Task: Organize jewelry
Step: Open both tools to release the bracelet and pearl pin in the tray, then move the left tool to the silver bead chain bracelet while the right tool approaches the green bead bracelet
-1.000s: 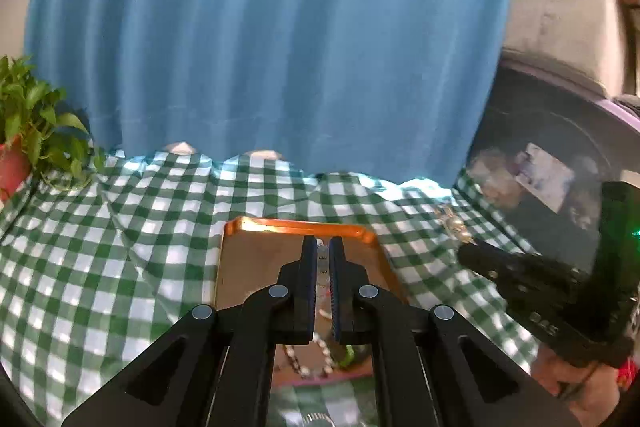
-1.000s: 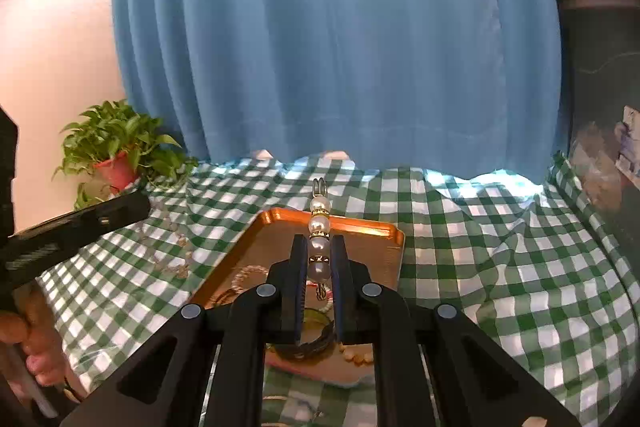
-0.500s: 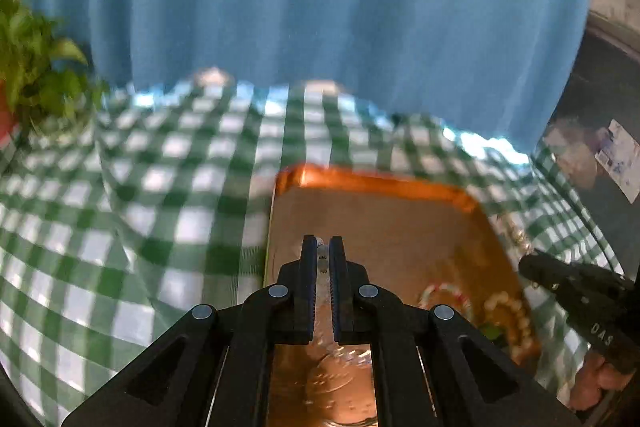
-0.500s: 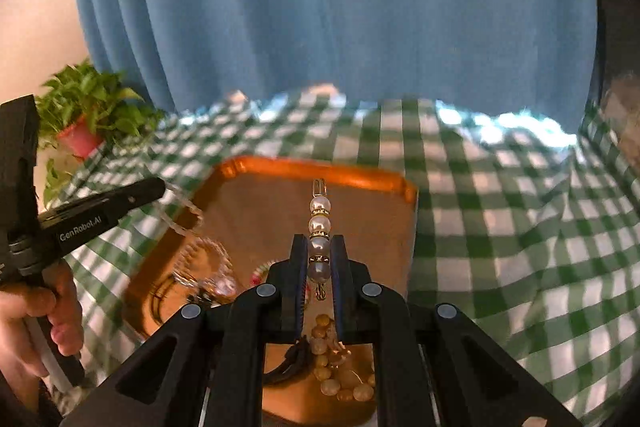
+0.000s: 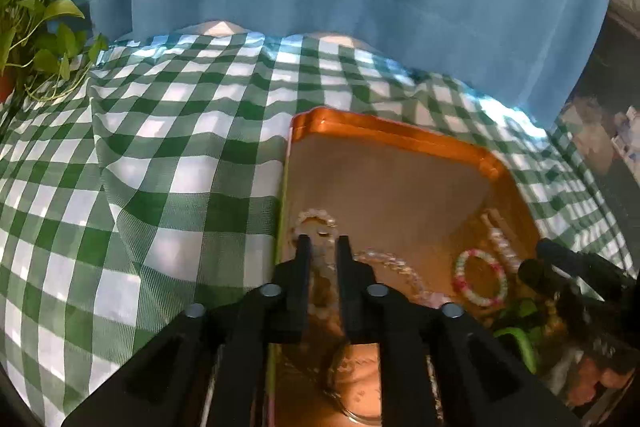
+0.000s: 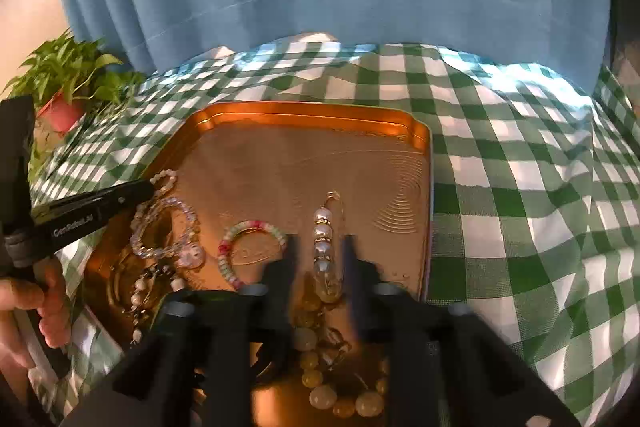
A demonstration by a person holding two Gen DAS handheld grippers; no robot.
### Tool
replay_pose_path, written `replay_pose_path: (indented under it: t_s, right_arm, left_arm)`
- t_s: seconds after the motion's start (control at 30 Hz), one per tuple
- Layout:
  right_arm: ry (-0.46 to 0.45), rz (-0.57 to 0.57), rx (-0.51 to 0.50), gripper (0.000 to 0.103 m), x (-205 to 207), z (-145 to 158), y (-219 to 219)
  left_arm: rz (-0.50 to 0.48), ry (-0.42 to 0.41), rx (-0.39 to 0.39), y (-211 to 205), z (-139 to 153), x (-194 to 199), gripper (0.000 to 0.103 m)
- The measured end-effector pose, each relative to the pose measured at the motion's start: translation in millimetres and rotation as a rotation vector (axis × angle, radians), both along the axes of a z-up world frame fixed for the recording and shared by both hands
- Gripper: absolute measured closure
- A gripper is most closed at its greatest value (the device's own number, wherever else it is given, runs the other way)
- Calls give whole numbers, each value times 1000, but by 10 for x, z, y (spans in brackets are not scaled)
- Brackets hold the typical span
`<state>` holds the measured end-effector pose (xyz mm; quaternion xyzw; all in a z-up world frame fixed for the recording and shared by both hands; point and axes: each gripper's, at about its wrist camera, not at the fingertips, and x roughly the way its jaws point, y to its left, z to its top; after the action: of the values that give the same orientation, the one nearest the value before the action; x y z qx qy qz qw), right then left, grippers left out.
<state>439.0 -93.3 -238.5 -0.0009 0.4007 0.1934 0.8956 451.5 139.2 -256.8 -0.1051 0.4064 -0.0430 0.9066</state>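
Release step: both hand-held grippers, right (image 6: 320,247) and left (image 5: 322,247), spread over pearl pin (image 6: 326,251) and clear bracelet (image 5: 316,223) on tray (image 6: 312,115); lifting clear seems next.

Right gripper (image 6: 319,247) fingers parted, pearl-beaded gold hair clip (image 6: 327,247) lying between them on copper metal tray (image 6: 304,115). Pink-green beaded bracelet (image 6: 250,247) just left. Left gripper (image 6: 120,197) touches clear-bead bracelet (image 6: 164,227).
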Motion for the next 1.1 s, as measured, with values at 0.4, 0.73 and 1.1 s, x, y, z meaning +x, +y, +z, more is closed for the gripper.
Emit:
replay_pose_path:
  t_s: [0.4, 0.73, 1.1]
  right_arm:
    - [-144, -22, 49, 45, -658, 377, -199]
    - [-155, 80, 72, 44, -1492, 734, -261]
    - [67, 16, 103, 76, -1854, -11, -430]
  left_arm:
    - [-40, -110, -16, -320, 496, -852, 25]
    - [-7, -53, -116, -326, 406, -1651, 25]
    - [13, 45, -108, -298, -11, -2092, 32]
